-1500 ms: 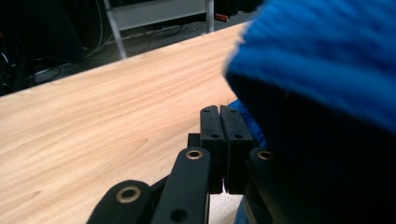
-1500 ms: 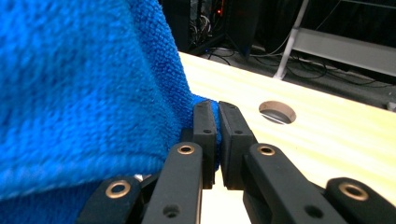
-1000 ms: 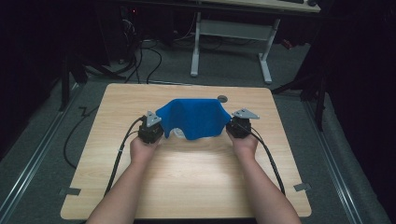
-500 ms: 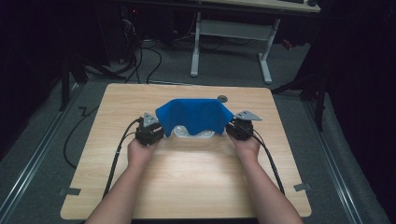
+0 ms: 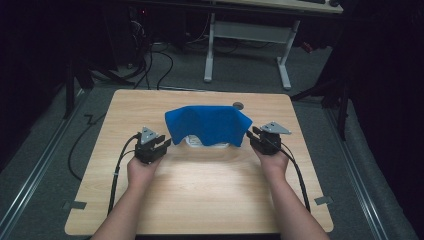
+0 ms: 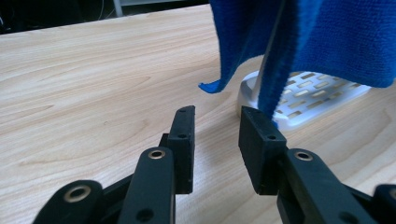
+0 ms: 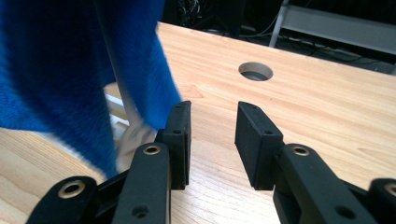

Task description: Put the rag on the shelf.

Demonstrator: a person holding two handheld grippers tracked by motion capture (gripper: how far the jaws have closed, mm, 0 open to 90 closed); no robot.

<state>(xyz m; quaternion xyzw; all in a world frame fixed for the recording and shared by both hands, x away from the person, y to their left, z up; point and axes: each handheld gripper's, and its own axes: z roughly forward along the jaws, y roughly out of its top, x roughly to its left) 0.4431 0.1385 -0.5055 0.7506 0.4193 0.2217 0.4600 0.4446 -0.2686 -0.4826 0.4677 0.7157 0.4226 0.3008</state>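
A blue cloth [image 5: 207,122] hangs draped over a white slotted rack [image 5: 202,144] at the middle of the table. My left gripper [image 5: 164,144] is just left of the cloth's lower corner. Its jaws have just been opening and nothing sits between them. In the left gripper view the left gripper [image 6: 217,116] is open, with a fold of the cloth [image 6: 327,42] hanging just past one jaw tip above the rack's base [image 6: 308,100]. My right gripper [image 5: 253,136] is off the cloth's right edge, its jaws also just opened and empty. In the right gripper view the right gripper [image 7: 212,109] is beside the cloth [image 7: 56,60].
The wooden table [image 5: 210,195] has a round cable hole [image 5: 238,105] behind the cloth, the same hole [image 7: 255,71] lying ahead of my right jaws. Bare wood stretches in front of the rack. A white desk frame [image 5: 250,35] and cables are on the floor beyond.
Both grippers have opened, let go of the cloth's lower corners and drawn outward and back. The cloth has dropped and now hangs over the rack.
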